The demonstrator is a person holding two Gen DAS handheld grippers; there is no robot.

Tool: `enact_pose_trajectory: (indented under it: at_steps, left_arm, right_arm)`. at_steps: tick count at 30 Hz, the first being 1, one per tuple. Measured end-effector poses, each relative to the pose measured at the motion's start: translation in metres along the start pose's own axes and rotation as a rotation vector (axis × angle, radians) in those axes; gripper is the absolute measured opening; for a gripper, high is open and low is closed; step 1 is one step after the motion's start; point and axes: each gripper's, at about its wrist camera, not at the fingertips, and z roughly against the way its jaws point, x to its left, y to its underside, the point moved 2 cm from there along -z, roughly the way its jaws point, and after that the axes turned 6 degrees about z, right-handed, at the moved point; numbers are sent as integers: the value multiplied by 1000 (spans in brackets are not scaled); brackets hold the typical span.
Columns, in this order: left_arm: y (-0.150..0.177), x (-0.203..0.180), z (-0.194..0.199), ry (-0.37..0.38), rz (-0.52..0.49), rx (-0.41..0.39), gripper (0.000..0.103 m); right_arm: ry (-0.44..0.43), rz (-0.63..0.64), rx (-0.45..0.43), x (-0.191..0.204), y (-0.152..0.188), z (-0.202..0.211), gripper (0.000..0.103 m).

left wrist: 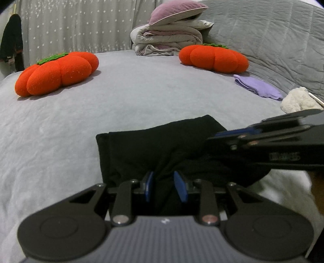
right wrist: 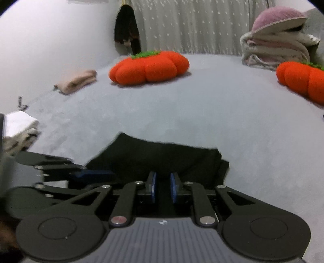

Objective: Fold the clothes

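Pinching black garment [left wrist: 158, 145], tools [left wrist: 165, 186] side-by-side

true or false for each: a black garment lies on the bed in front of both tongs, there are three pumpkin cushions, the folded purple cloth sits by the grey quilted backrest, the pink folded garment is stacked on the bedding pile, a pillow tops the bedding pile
1. A black garment lies on the bed before the left tongs and right tongs. True.
2. Three pumpkin cushions. False: two, a near one and a far one.
3. The folded purple cloth sits by the grey quilted backrest. True.
4. The pink folded garment is stacked on the bedding pile. False: it lies alone on the bed, near the wall.
5. A purple pillow tops the bedding pile. True.
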Motion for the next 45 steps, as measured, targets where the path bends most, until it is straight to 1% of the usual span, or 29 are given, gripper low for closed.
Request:
enact_pose_trajectory:
  at_steps: [2, 6, 7, 10, 13, 15, 18, 22, 27, 31, 34, 36, 38, 41, 44, 45]
  left_arm:
    - [0, 0, 1, 1, 2, 0, 26]
    - [0, -1, 1, 4, -7, 1, 27]
    - [-1, -1, 1, 4, -13, -1, 27]
    - [-2, -3, 7, 8, -44, -20, 27]
    - [2, -12, 21, 28, -120, -68, 26]
    - [5, -17, 24, 35, -140, -68, 26]
    - [8, -18, 20, 6, -162, -60, 26]
    - [4, -13, 10, -12, -136, -26, 28]
    - [5, -13, 10, -12, -136, -27, 28]
    - [-4, -2, 21, 23, -72, -49, 30]
    - [-10, 10, 36, 31, -26, -89, 30]
    - [-12, 22, 37, 21, 16, -83, 30]
    - [-12, 33, 32, 10, 61, -53, 29]
    - [-8, 36, 23, -13, 64, -18, 29]
    - [-4, 32, 16, -44, 41, 4, 30]
    - [-3, 31, 14, -56, 34, 9, 32]
  right_arm:
    - [-37, -6, 8, 1, 2, 5, 16]
    - [-49, 3, 132, 2, 15, -15, 16]
    - [-50, 2, 142, 2, 16, -18, 16]
    - [-51, -5, 155, 0, 17, -24, 14]
    - [-39, 23, 148, 3, 18, -26, 14]
    - [-41, 26, 148, 3, 17, -26, 14]
    - [-59, -3, 138, -5, 13, -24, 13]
    - [-47, -21, 119, -13, 9, -15, 14]
    - [-56, -13, 94, -11, 8, -8, 15]
    - [-62, 5, 75, -7, 8, -5, 15]
    - [-57, 16, 54, -5, 7, 0, 15]
    - [-66, 16, 35, -4, 5, 3, 15]
    - [-93, 23, 21, -1, 4, 5, 15]
    - [-123, 76, 40, 14, 7, -1, 15]
    - [-102, 137, 80, 25, 13, -12, 15]
    - [-89, 140, 99, 25, 15, -16, 15]
